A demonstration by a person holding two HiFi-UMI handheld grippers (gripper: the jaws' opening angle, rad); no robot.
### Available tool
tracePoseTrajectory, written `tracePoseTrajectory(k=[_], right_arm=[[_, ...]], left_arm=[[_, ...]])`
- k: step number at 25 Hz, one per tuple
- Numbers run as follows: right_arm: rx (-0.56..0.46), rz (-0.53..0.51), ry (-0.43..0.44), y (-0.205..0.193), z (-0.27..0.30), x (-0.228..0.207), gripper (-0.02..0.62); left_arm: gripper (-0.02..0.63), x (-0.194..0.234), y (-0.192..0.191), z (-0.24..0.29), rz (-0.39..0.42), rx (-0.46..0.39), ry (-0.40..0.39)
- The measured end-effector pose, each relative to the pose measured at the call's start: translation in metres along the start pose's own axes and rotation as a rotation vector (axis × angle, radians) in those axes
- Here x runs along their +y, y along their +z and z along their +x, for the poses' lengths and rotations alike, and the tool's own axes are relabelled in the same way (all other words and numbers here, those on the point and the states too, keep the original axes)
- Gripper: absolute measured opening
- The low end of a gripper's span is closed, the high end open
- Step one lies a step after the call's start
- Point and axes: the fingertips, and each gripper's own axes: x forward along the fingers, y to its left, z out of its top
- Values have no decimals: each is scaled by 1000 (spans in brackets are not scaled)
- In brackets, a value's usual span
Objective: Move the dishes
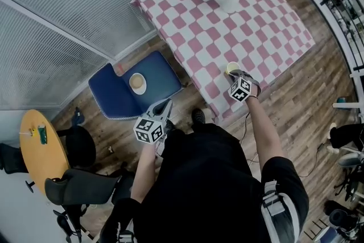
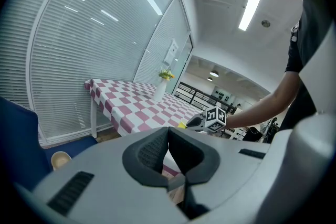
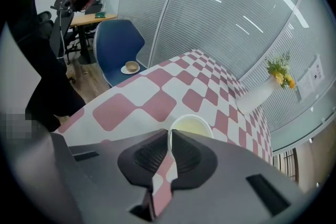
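Pale-yellow round bowl (image 3: 191, 126) sits on the pink-checked desk (image 3: 157, 102), rim pinched in the right gripper (image 3: 169, 136) jaws; left gripper (image 2: 168, 134) jaws closed, empty. Move apparently barely begun.

The head view looks steeply down from above. Each gripper view sits low, just behind its jaws — all three share the checked table (image 1: 187, 14) and the blue chair's (image 1: 111, 97) bowl (image 1: 137, 83).

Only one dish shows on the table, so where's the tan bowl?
In the head view, the tan bowl sits on the blue chair, on its seat, left of the checkered table and just ahead of the left hand-held gripper.
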Motion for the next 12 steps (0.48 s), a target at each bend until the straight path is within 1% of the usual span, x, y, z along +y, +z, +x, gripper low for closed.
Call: tracePoseTrajectory(k=[8,12], right_arm=[[-14,-5,9,1,0,0,43],[-14,-3,9,-10,-5,-6,61]], left_arm=[[21,-2,0,6,-4,1,-1],[21,-16,3,15,5,0,-5]])
